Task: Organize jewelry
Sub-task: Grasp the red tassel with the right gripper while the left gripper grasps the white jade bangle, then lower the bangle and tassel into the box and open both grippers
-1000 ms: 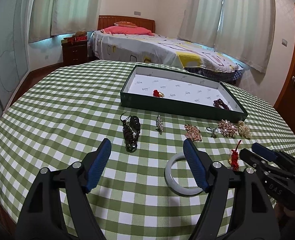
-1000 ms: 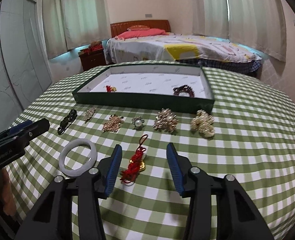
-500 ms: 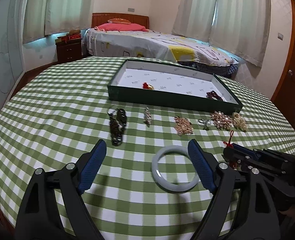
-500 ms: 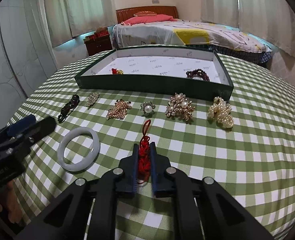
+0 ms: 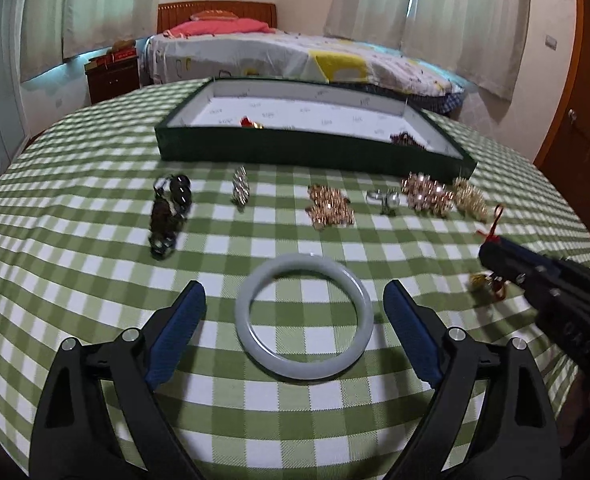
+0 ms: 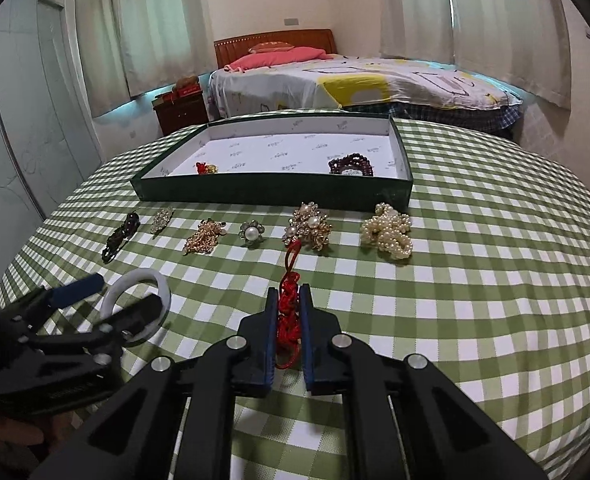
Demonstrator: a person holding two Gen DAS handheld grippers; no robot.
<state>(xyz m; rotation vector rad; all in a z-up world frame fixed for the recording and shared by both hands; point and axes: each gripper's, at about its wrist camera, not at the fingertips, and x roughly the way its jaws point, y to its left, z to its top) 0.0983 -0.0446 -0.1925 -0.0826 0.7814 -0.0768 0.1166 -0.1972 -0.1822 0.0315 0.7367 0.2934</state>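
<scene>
Step in hand: two pickups at one time, as I judge it; the right one is made, the left one is only prepared.
Right hand-held gripper (image 6: 288, 328): its jaws are pressed together on the red knotted charm (image 6: 288, 312); the charm's loop sticks out ahead of the tips, and its gold end hangs close over the cloth.
Left hand-held gripper (image 5: 295, 320): its jaws are opening wide; the pale jade bangle (image 5: 304, 316) lies flat between the two blue pads, and neither pad touches it.
Next move, right: I think the charm must be lifted and carried forward to the green tray (image 6: 271, 192), far ahead of this gripper, then let go over the white lining.
Next move, left: the jaws need to close on the bangle's rim from both sides; the ring looks smooth and hard, so it may slip if the pads meet it off-centre.
Tray content: a small red and gold piece at its left end, a dark red bead bracelet (image 6: 351, 166) at its right end.
Waiting pieces: a row of brooches and a pearl cluster (image 6: 387, 230) ahead of both grippers, just before the tray.
Surface: a round counter (image 6: 475, 280) under a green and white checked cloth.
Room: a bedroom, with a bed (image 6: 355, 80) beyond the counter, pale curtains, a wooden door at the right.
</scene>
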